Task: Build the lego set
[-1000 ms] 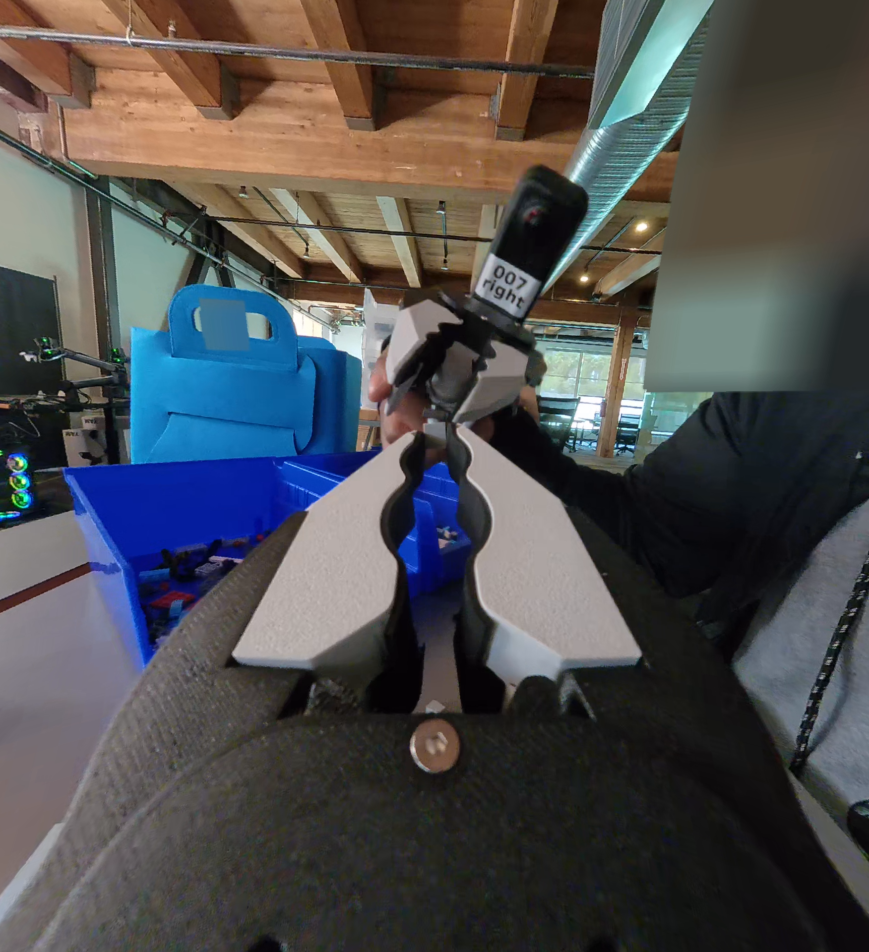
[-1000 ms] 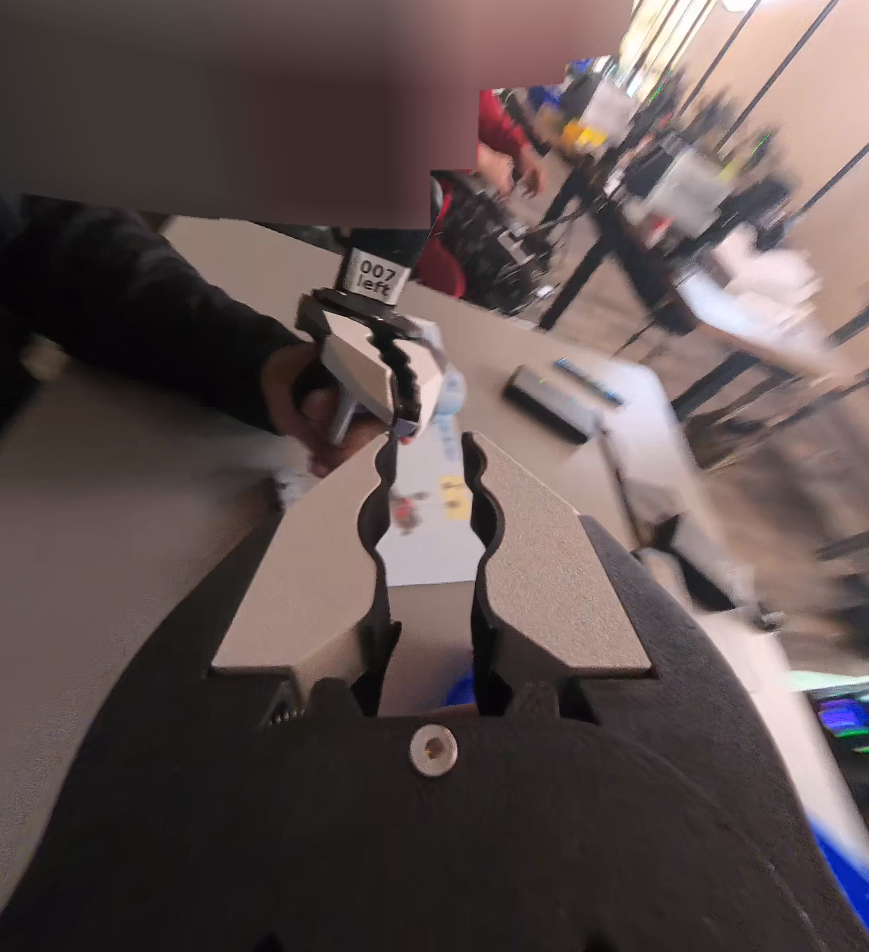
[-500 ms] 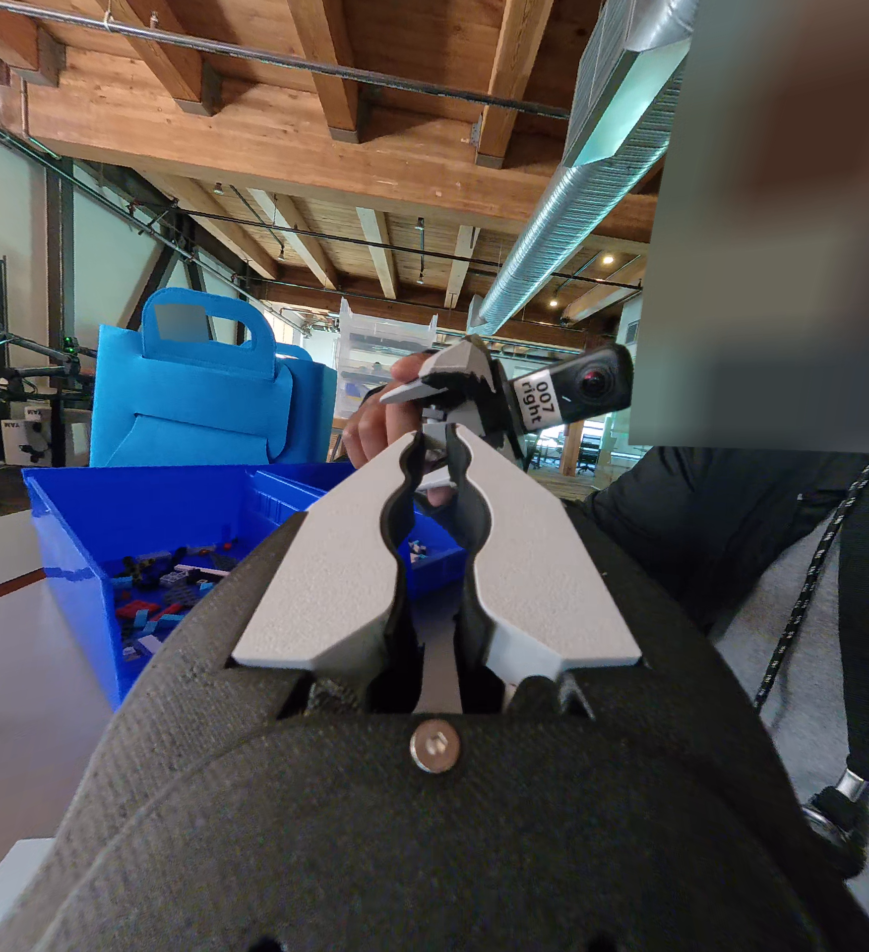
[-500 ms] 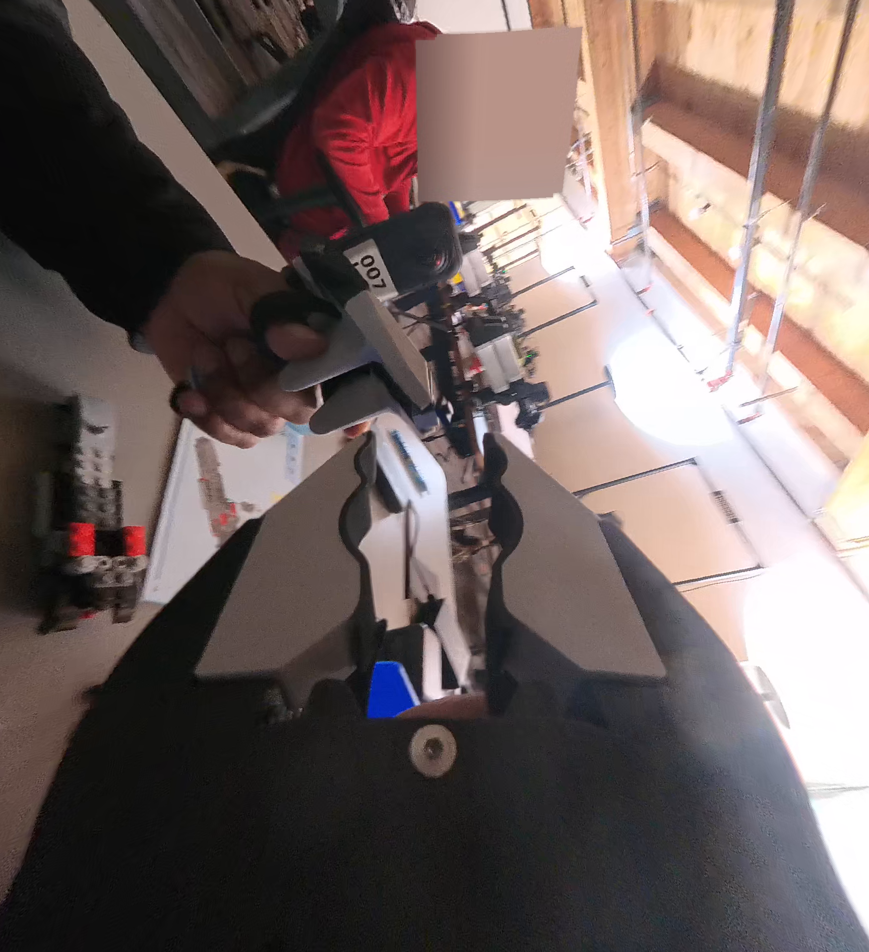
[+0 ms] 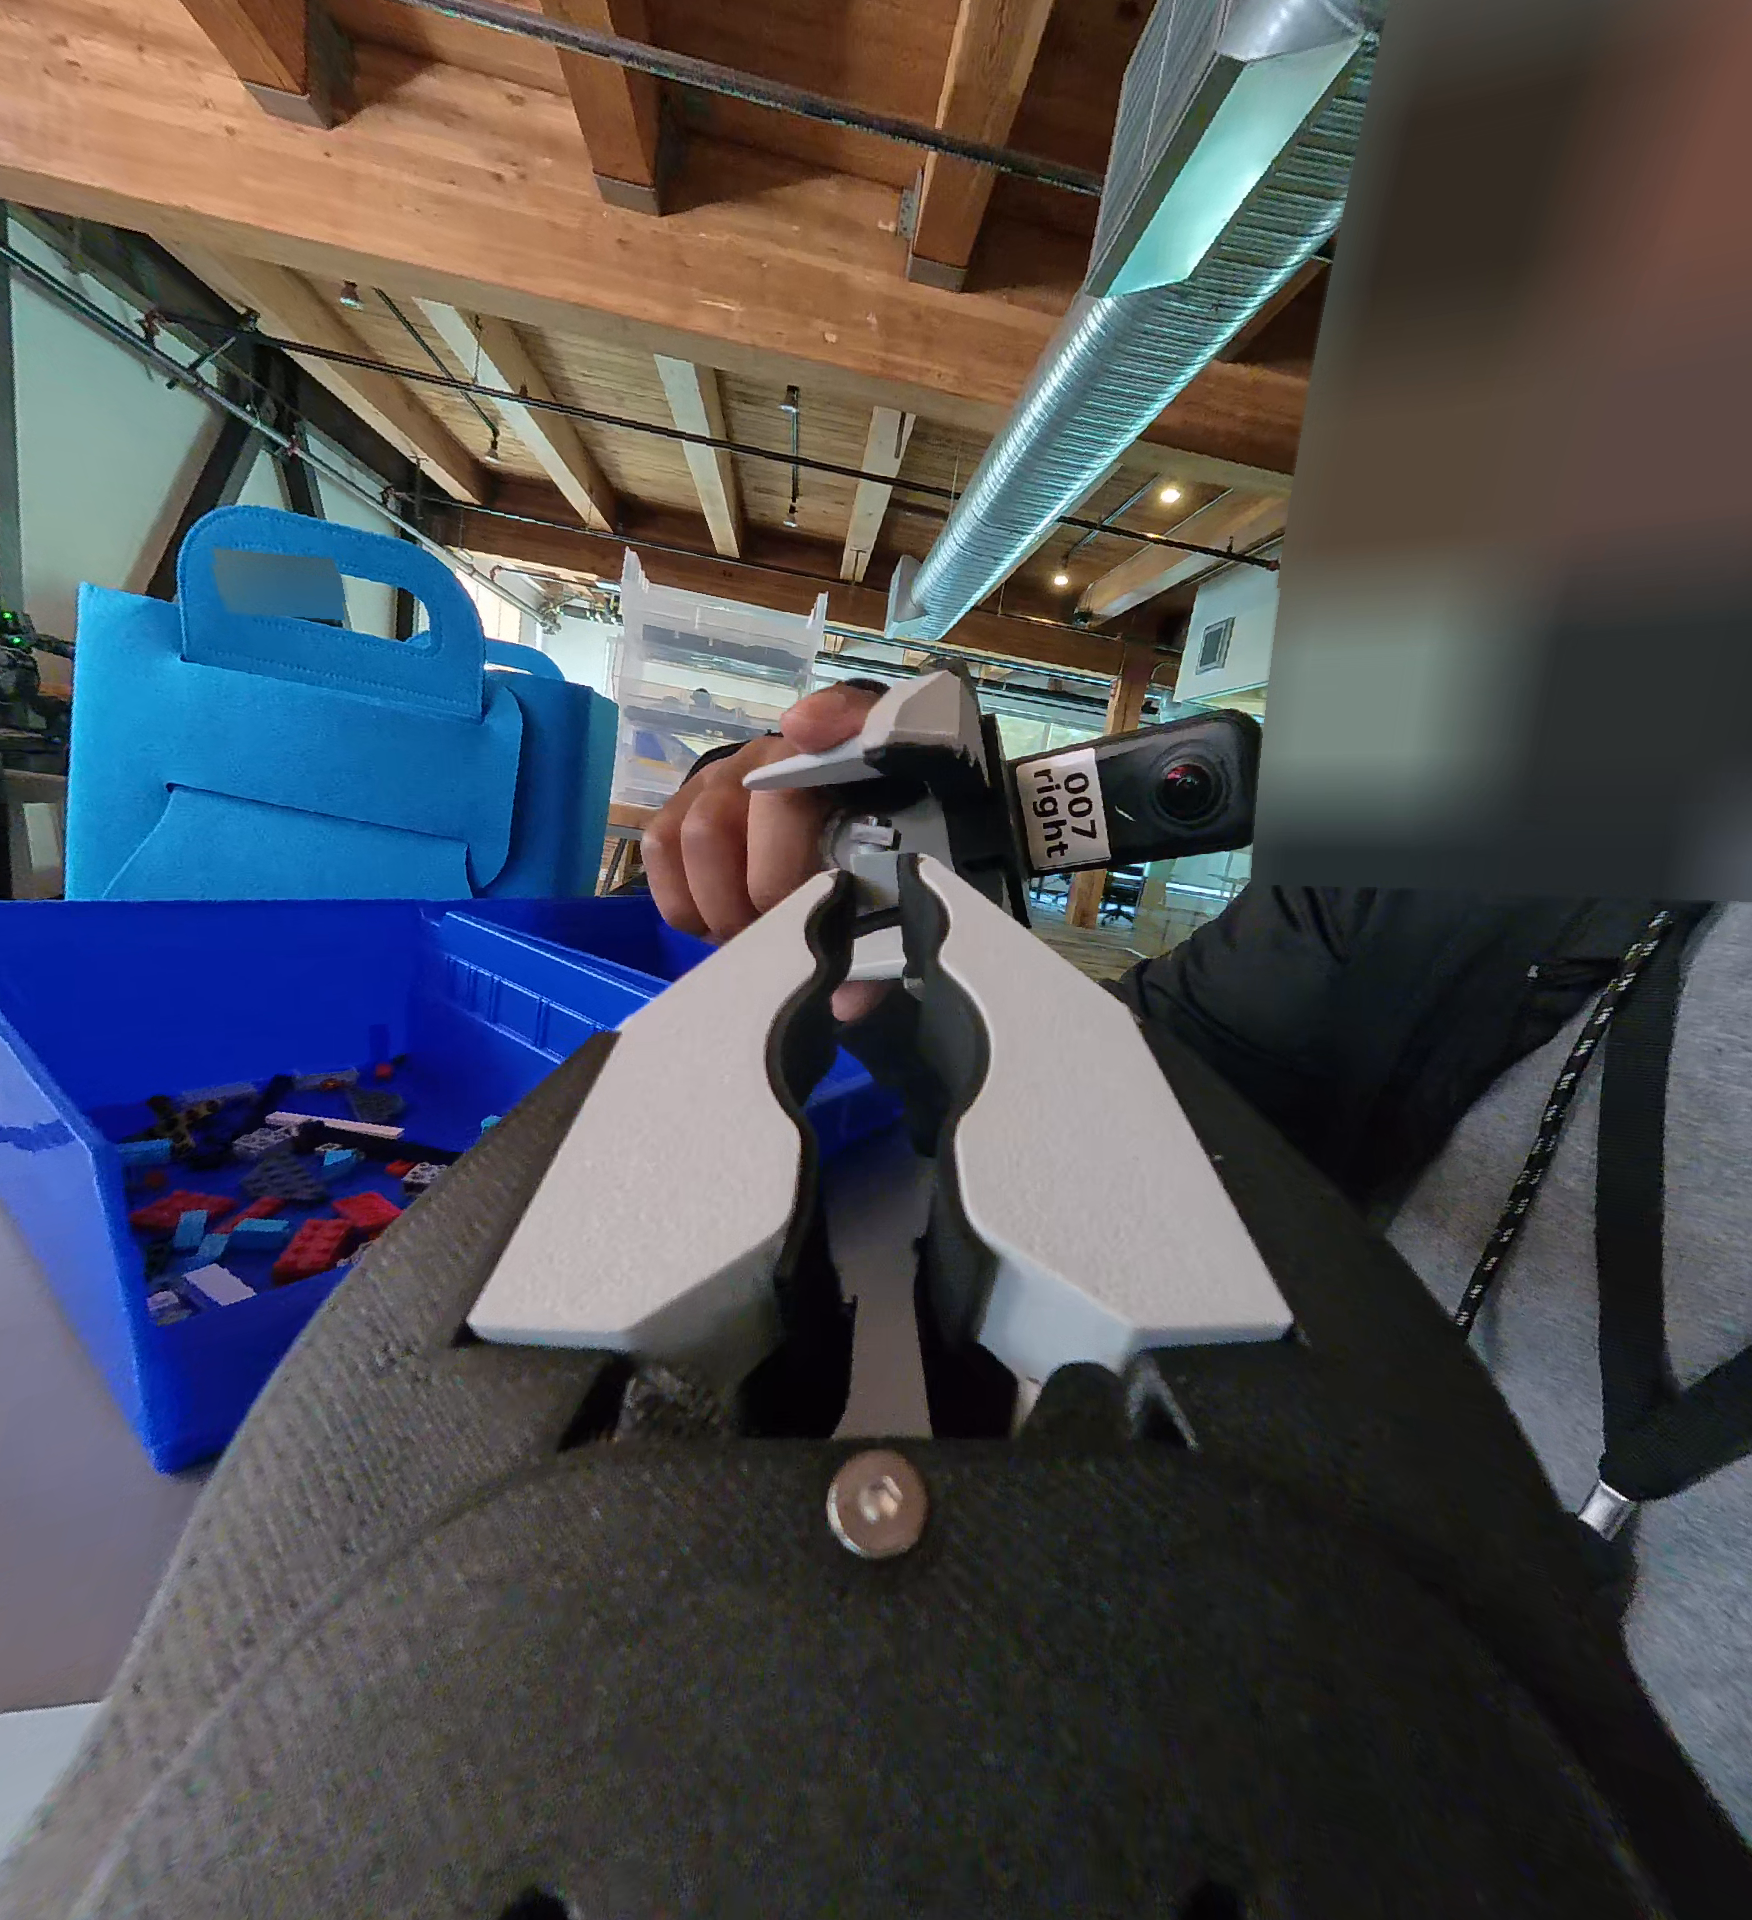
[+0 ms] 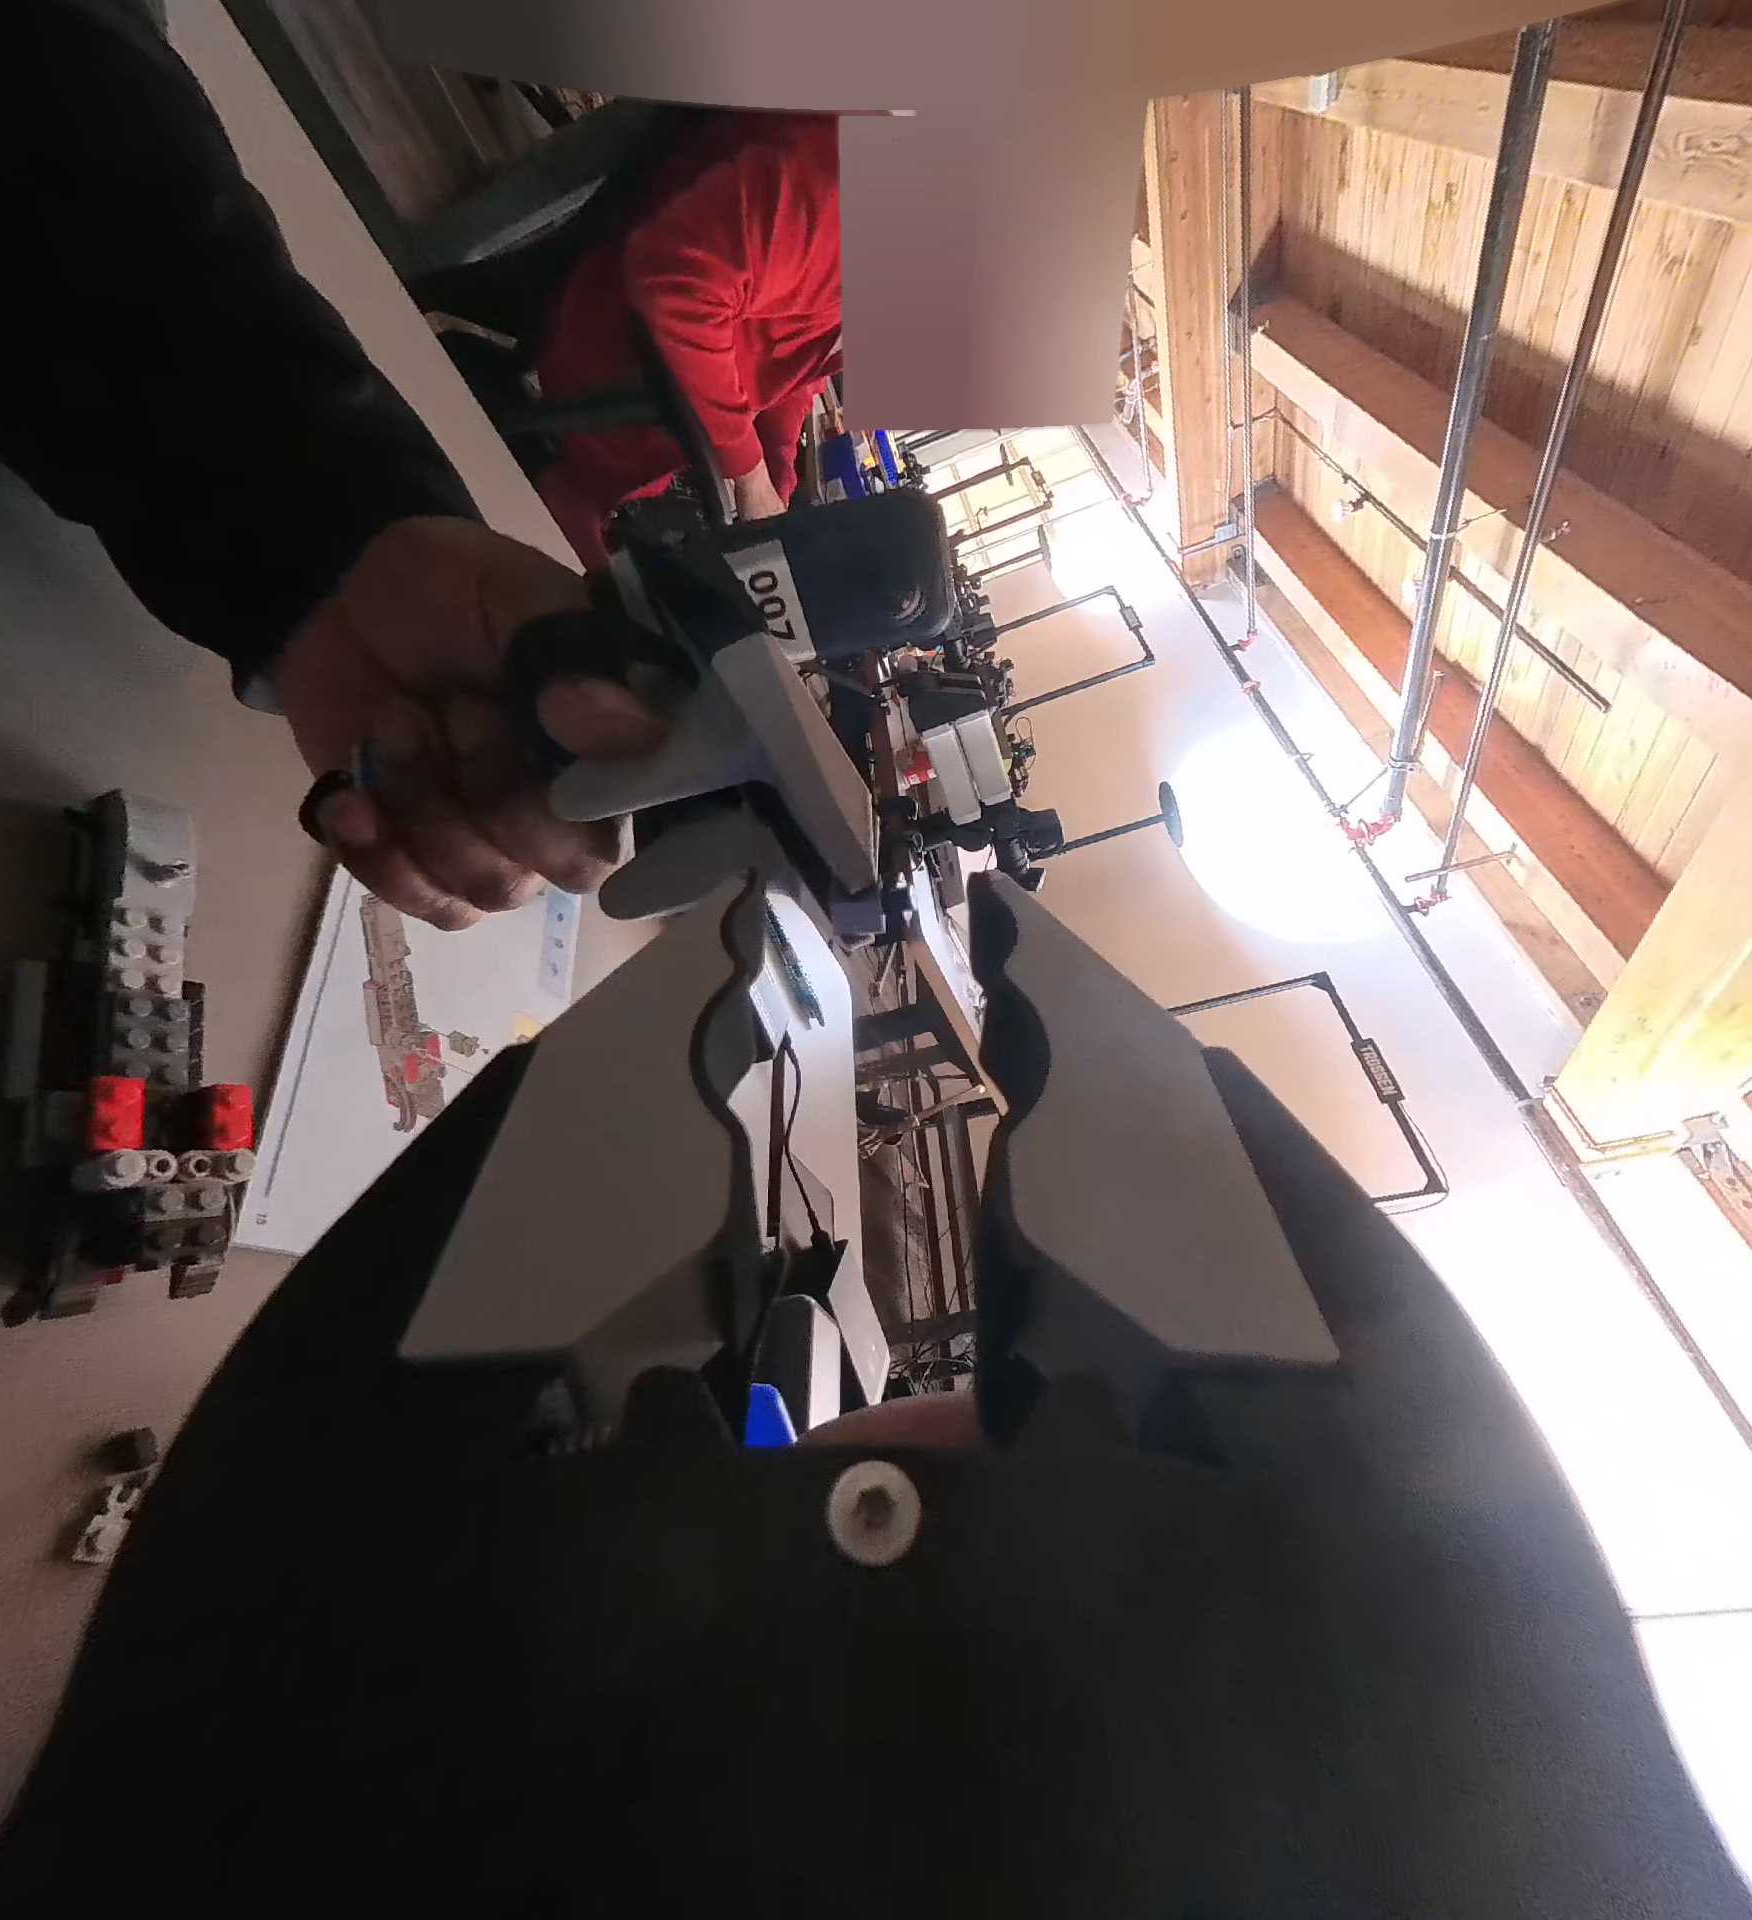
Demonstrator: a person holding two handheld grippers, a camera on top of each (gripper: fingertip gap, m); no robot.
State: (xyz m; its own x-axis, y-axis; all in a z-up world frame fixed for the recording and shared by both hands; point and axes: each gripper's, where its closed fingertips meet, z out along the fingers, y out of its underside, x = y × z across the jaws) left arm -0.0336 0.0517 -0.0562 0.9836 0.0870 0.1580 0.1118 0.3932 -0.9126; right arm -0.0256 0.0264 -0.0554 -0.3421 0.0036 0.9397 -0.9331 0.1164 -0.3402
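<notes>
My left gripper (image 5: 872,878) is raised off the table and shut on a small grey lego piece (image 5: 870,857) at its fingertips. My right gripper (image 6: 867,888) is open and turned on its side. Its tips stand on either side of that piece (image 6: 859,920) and of the left gripper's tips (image 6: 846,888). The right gripper also shows in the left wrist view (image 5: 856,852), held in a hand. A partly built grey, black and red lego model (image 6: 139,1091) lies on the table next to an instruction sheet (image 6: 384,1029).
A blue bin (image 5: 51,1060) with several loose bricks (image 5: 259,1216) stands on the left, and a blue felt bag (image 5: 311,779) stands behind it. Two small loose pieces (image 6: 113,1496) lie near the model. A person in red (image 6: 737,291) sits farther off.
The right gripper has rolled onto its side and opened wider around the left gripper's tips. The left gripper stays shut and has shifted a little, so more of the bin shows.
</notes>
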